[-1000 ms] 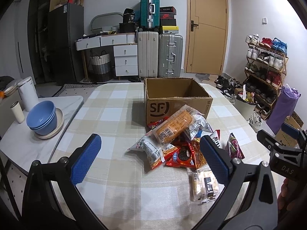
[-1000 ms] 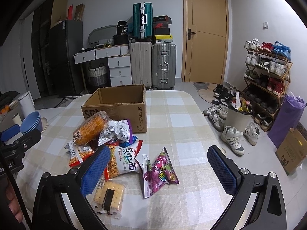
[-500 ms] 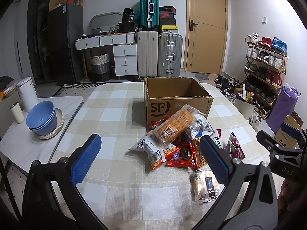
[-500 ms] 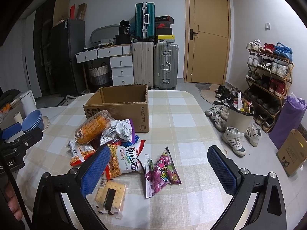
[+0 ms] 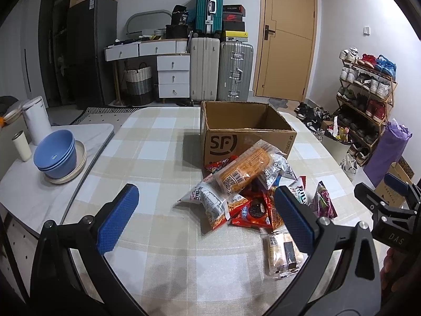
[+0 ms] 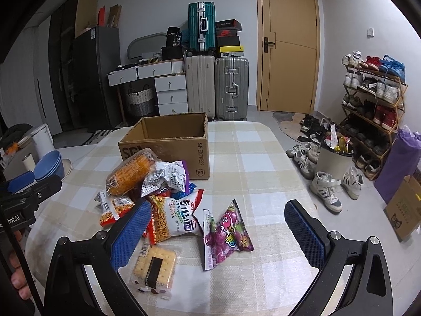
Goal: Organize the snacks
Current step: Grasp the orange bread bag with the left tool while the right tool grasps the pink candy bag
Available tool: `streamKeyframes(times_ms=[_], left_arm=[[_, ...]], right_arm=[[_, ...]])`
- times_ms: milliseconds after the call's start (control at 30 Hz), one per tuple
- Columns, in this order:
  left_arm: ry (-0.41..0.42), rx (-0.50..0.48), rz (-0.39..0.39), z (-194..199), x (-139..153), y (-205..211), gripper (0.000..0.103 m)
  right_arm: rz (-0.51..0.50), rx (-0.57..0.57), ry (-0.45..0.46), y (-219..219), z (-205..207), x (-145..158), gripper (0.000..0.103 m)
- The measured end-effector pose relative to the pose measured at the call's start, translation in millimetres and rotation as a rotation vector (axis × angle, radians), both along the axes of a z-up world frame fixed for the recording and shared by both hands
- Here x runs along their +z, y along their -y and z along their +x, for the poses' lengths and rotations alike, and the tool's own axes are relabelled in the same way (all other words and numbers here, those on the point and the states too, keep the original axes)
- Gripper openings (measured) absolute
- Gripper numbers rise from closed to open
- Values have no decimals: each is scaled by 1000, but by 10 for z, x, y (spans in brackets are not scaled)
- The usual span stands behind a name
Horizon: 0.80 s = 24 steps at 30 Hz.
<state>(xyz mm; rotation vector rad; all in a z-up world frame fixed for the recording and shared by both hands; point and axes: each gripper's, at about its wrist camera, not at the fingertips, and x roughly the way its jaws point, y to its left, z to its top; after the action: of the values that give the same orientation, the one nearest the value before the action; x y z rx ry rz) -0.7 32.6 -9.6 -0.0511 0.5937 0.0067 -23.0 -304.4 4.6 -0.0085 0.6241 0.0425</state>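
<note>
An open brown SF cardboard box (image 5: pixel 247 134) (image 6: pixel 168 144) stands on the checked table. In front of it lies a pile of snack packs: an orange pack (image 5: pixel 244 169) (image 6: pixel 129 173) on top, a noodle bag (image 6: pixel 175 217), a purple candy bag (image 6: pixel 223 237) (image 5: pixel 325 202), an Oreo pack (image 5: pixel 252 212) and a cracker pack (image 6: pixel 154 266) (image 5: pixel 281 250). My left gripper (image 5: pixel 208 220) is open and empty, above the table before the pile. My right gripper (image 6: pixel 218 234) is open and empty, over the purple bag.
Stacked blue bowls (image 5: pixel 56 154) on a plate, a white cup (image 5: pixel 22 146) and a white kettle (image 5: pixel 36 119) sit on the side table at left. The table's right edge drops to a floor with shoes (image 6: pixel 326 189), a bin (image 6: pixel 334 162) and a shoe rack (image 6: pixel 373 92).
Both grippers have shifted slightly forward toward the pile. Both stay open and empty, and the snacks have not moved.
</note>
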Motion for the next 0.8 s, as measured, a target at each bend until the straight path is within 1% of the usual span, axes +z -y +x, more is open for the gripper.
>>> streamKeyframes(times_ms=[200, 267, 300, 367, 433, 567, 667, 733, 800], left_arm=[[-15, 3, -2, 54, -71, -14, 102], [-30, -7, -9, 101, -117, -27, 102], [-41, -19, -15, 137, -151, -30, 102], [-94, -93, -56, 270, -237, -30, 102], [-133, -112, -73, 390, -312, -36, 102], [-152, -110, -66, 637, -416, -15, 102], [-152, -117, -26, 846, -462, 30, 102], [-162, -147, -9, 1005, -504, 84, 102], [-169, -169, 14, 1170, -559, 143, 102]], right_arm=[[21, 7, -25, 74, 42, -89, 103], [47, 28, -39, 115, 69, -153, 103], [64, 40, -46, 141, 84, -189, 103], [100, 64, -71, 198, 131, -291, 103], [122, 82, -93, 236, 186, -387, 103], [127, 92, -144, 331, 338, -620, 103], [137, 89, -199, 420, 497, -797, 103], [165, 94, -222, 492, 602, -896, 103], [172, 93, -255, 529, 711, -993, 103]])
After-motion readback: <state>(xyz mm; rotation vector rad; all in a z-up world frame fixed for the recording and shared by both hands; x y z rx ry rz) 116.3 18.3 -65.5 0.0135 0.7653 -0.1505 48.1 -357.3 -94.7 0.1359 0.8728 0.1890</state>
